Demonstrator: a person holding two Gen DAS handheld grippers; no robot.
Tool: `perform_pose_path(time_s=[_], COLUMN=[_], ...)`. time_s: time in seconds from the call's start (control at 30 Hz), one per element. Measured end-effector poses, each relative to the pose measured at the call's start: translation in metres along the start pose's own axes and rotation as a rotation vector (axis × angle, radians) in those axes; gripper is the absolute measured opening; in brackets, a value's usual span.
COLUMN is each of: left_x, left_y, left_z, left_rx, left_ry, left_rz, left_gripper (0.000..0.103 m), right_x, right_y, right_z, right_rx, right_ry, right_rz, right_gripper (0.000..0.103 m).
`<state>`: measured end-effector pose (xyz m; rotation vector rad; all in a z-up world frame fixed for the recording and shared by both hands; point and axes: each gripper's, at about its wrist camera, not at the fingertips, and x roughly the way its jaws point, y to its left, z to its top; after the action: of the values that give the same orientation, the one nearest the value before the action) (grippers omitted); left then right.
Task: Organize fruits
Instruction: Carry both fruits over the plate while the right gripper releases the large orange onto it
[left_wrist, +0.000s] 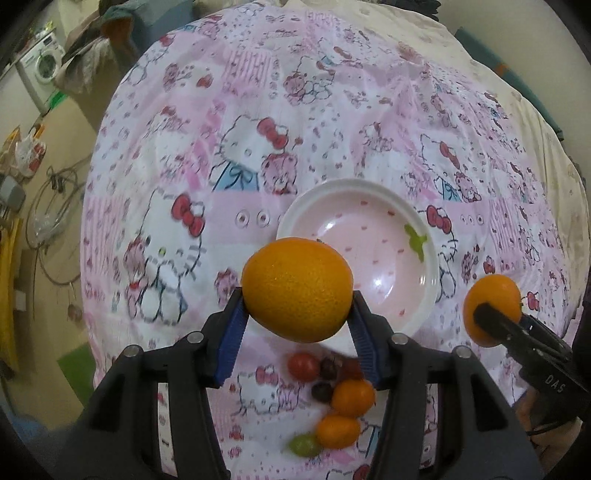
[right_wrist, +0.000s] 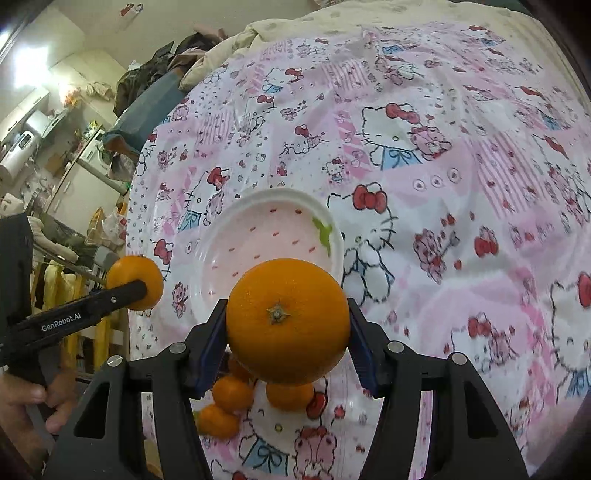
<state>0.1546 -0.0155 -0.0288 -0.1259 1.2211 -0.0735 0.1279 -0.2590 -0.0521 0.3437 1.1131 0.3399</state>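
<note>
Blue-padded black fingers of the left gripper (left_wrist: 297, 325) clamp a large round orange with pebbled skin (left_wrist: 297, 290), holding it in the air just short of the near rim of a shallow white plastic bowl with a pale pink, red-flecked inside (left_wrist: 428, 295). The right gripper (right_wrist: 288, 343) is likewise closed on a second round orange (right_wrist: 288, 319), also lifted and close to that bowl's near rim. Neither fruit is in the bowl yet, and the bowl holds nothing, so the sorting looks barely begun: both oranges have been picked up and remain to be set down. On the pink cartoon-cat printed cloth (left_wrist: 155, 206) covering the bed, beneath the grippers and toward the near edge, a loose cluster waits: a small red tomato-like fruit (left_wrist: 303, 366), two dark cherry-like fruits (left_wrist: 322, 390), two small orange kumquat-like fruits (left_wrist: 352, 397), and a green grape-like one (left_wrist: 303, 445); the right wrist view shows more small orange pieces (right_wrist: 232, 392) there. All of these appear still to be moved. The left-hand orange is slightly oval, its long axis running across between the fingers, and its stem end cannot be seen. The right-hand orange is nearly spherical, with its brown stem scar (right_wrist: 277, 314) turned back toward the camera, so its stem axis lies roughly along the gripper's fingers.
</note>
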Motion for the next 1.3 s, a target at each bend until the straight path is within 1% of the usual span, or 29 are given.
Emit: perform_pose_path(time_s=[0.13, 0.17, 0.2, 0.23, 0.27, 0.33, 0.37, 0.47, 0.6, 0.73, 0.83, 0.9, 1.03, 1.17, 1.27, 1.3], left_x=[0.012, 0.015, 0.019, 0.022, 0.028, 0.038, 0.040, 0.045, 0.055, 0.057, 0.058, 0.057, 0.058, 0.060, 0.061, 0.062], left_y=[-0.005, -0.007, -0.010, -0.012, -0.011, -0.006, -0.004, -0.003, 0.000, 0.010, 0.016, 0.016, 0.016, 0.015, 0.013, 0.012], left_z=[0.009, 0.011, 0.012, 0.014, 0.016, 0.022, 0.025, 0.030, 0.039, 0.046, 0.050, 0.051, 0.053, 0.053, 0.052, 0.052], left_rx=[0.008, 0.020, 0.043, 0.054, 0.049, 0.014, 0.010, 0.024, 0.035, -0.005, -0.035, -0.036, -0.045, -0.044, -0.046, -0.046], left_ry=[0.004, -0.014, -0.040, -0.048, -0.037, -0.005, -0.005, -0.031, -0.041, -0.036, -0.035, -0.037, -0.036, -0.026, -0.021, -0.020], left_rz=[-0.011, 0.001, 0.031, 0.049, 0.053, 0.012, 0.008, 0.042, 0.059, 0.053, 0.041, 0.039, 0.036, 0.031, 0.026, 0.024], left_gripper=[0.050, 0.050, 0.050, 0.050, 0.050, 0.050, 0.050, 0.050, 0.050, 0.050, 0.050, 0.050, 0.050, 0.050, 0.050, 0.050], right_x=[0.012, 0.016, 0.019, 0.024, 0.030, 0.042, 0.047, 0.062, 0.084, 0.108, 0.122, 0.131, 0.140, 0.142, 0.140, 0.139], right_y=[0.003, 0.005, 0.005, 0.005, 0.005, 0.004, 0.005, 0.006, 0.009, 0.013, 0.019, 0.023, 0.023, 0.028, 0.026, 0.025], right_z=[0.013, 0.016, 0.020, 0.023, 0.027, 0.035, 0.038, 0.046, 0.051, 0.054, 0.055, 0.057, 0.060, 0.056, 0.058, 0.059], right_rx=[-0.038, -0.049, -0.056, -0.060, -0.060, -0.067, -0.073, -0.104, -0.136, -0.173, -0.206, -0.226, -0.251, -0.293, -0.277, -0.266], right_ry=[0.007, 0.009, 0.011, 0.014, 0.020, 0.035, 0.041, 0.059, 0.098, 0.141, 0.150, 0.153, 0.149, 0.141, 0.143, 0.140], right_rz=[-0.006, -0.009, -0.014, -0.023, -0.031, -0.035, -0.034, -0.028, -0.027, -0.034, -0.032, -0.052, -0.085, -0.112, -0.098, -0.090], right_gripper=[0.062, 0.062, 0.062, 0.062, 0.062, 0.062, 0.062, 0.062, 0.062, 0.062, 0.062, 0.062, 0.064, 0.065, 0.066, 0.071])
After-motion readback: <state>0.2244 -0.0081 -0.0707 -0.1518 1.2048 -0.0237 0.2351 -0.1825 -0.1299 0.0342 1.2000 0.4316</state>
